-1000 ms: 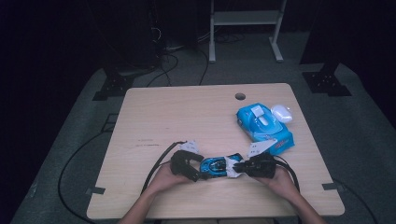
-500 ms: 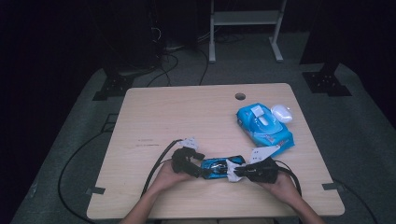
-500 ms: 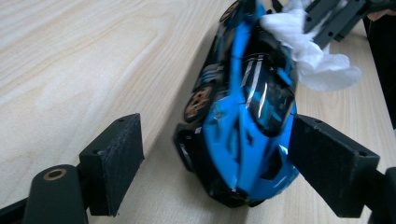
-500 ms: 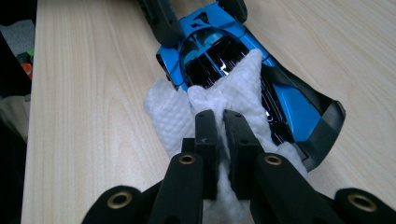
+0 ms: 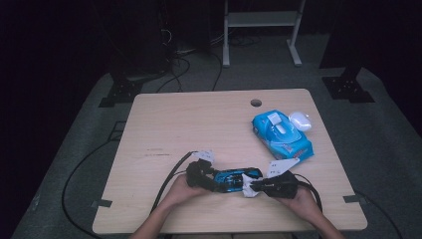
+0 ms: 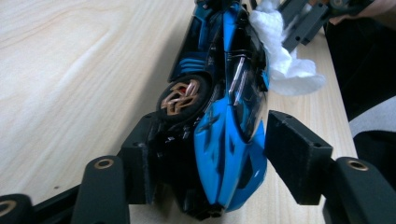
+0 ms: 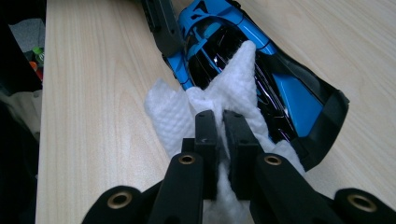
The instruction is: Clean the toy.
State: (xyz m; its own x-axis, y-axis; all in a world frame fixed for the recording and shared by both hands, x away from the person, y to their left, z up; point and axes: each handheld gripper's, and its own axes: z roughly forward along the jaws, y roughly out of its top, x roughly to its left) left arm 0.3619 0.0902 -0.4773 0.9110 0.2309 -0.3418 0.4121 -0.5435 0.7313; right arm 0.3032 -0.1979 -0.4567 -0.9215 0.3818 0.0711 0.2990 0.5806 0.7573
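While both hands work at the near edge of the wooden surface point(image 5: 199, 124), the largest risk concerns the surface itself: the blue toy car point(image 5: 234, 179) lies close to the near rim, between the two grippers, so a hard push could slide it off toward the person. Next in size, the wipe pack point(image 5: 281, 134) with a small white case point(image 5: 300, 120) beside it sits well apart at the far right and seems out of harm's way. The car lies tipped on its side in the left gripper view, one wheel point(image 6: 183, 97) facing up. The left gripper point(image 6: 205, 158) has just been closing; its fingers point(image 6: 296, 161) flank the car's nose, the left pad against the underside, the right pad seemingly just short of the bodywork. Judgement: grip not yet firm, so the car may twist or skid under wiping force. The right gripper point(image 7: 223, 154) has its fingers pressed together, pinching a white wipe point(image 7: 233, 88) draped over the car's dark canopy. Smallest risk: the wipe slips from the pinch or snags on trim.
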